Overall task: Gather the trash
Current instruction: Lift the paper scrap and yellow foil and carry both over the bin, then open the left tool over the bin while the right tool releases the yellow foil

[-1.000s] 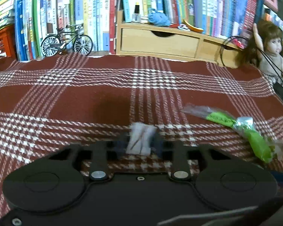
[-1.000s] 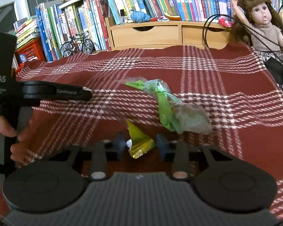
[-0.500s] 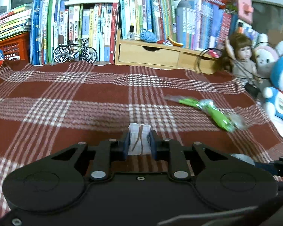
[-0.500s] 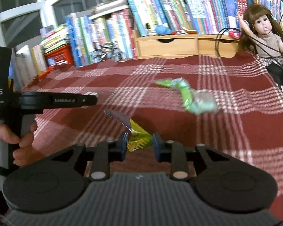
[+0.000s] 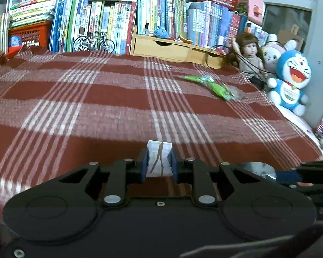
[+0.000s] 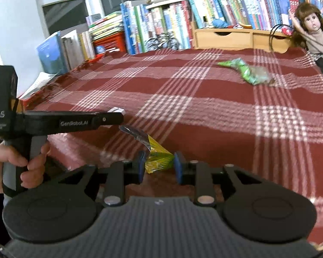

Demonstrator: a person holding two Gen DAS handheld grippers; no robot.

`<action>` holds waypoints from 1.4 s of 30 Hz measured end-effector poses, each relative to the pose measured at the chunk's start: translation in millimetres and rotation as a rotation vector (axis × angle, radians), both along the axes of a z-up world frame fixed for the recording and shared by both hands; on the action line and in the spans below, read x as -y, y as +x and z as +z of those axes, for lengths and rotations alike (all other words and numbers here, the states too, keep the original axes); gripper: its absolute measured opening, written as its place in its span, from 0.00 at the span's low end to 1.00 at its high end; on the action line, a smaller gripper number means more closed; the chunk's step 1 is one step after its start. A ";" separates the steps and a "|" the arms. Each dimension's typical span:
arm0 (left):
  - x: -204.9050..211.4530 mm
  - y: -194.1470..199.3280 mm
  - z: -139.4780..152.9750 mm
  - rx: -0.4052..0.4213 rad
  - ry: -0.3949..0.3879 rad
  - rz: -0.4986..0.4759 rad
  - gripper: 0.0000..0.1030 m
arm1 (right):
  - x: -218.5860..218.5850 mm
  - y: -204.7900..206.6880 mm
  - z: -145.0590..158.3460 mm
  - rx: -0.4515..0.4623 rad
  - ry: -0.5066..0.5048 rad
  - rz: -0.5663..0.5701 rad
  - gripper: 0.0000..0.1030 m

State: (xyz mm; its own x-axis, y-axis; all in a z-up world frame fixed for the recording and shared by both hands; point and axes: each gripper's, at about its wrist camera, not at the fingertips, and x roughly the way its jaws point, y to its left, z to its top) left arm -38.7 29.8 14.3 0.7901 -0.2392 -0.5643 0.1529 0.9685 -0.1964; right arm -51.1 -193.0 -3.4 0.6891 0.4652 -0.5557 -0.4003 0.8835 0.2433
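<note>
My left gripper [image 5: 158, 161] is shut on a small white paper scrap [image 5: 158, 160] with brown streaks, held above the near part of the red plaid cloth [image 5: 109, 99]. My right gripper [image 6: 159, 163] is shut on a crumpled yellow wrapper [image 6: 158, 155] with a silvery torn flap. From the right wrist view the left gripper [image 6: 116, 112] shows side-on at the left, a hand [image 6: 21, 163] around its handle. A green and clear plastic wrapper [image 5: 217, 87] [image 6: 246, 72] lies on the cloth at the far right.
Books [image 5: 109, 23], a red crate [image 5: 28, 35], a model bicycle [image 5: 94, 42] and a wooden drawer unit [image 5: 170, 48] line the far edge. A doll [image 5: 248, 53] and plush toys [image 5: 290, 79] sit at the right edge.
Both grippers have pulled back from the bookshelf with their scraps still held. The green wrapper now lies much farther from them, and more of the cloth and room shows.
</note>
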 end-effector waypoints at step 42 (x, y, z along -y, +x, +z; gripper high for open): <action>5.8 -97.1 -144.0 -0.497 0.125 -0.038 0.43 | -47.2 -46.5 -134.2 -0.333 -0.216 0.179 0.44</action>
State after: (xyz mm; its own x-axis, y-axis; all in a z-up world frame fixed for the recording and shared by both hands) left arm -135.8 24.0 -129.8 0.4113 -0.1687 -0.8957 0.1058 0.9849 -0.1369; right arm -97.5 -145.7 -137.6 0.3750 0.4099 -0.8315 -0.4832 0.8519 0.2020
